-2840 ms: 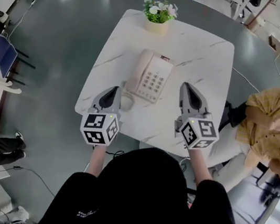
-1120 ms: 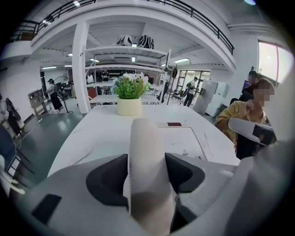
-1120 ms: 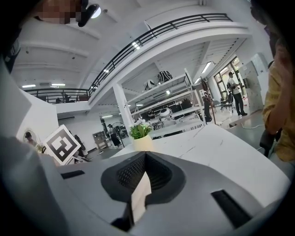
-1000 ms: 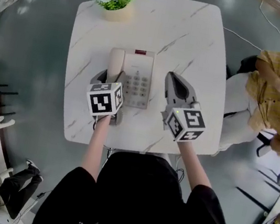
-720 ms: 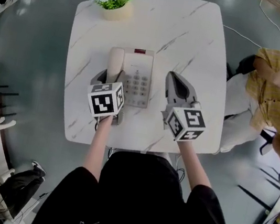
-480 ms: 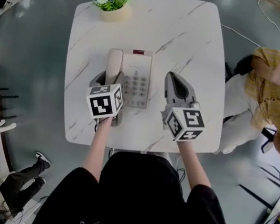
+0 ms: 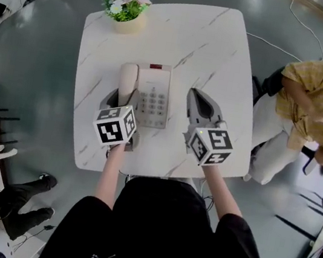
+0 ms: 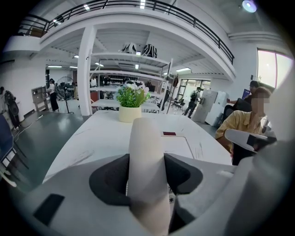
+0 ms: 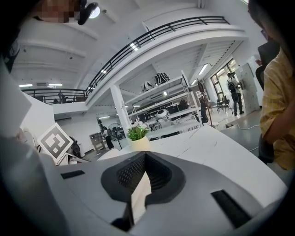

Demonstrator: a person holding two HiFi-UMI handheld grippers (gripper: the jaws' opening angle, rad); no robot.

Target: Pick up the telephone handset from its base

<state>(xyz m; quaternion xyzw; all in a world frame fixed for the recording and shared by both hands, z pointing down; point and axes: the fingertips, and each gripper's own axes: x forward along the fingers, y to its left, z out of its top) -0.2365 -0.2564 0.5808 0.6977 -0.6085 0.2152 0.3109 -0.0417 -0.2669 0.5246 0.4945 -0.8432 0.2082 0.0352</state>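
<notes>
The left tongs (image 7: 122, 93) seemed clamped on the handset (image 7: 128, 75) — it lay on its base (image 7: 153, 96) — and the right tongs (image 7: 193, 93) were closed.

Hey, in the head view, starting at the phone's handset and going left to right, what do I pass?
handset → telephone base → right gripper → person in the yellow shirt

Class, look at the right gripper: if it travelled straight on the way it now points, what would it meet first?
Probably the bare table top just ahead: the right gripper tilts slightly down beside the telephone, and the flower pot sits left of its line. Depth is uncertain.
</notes>
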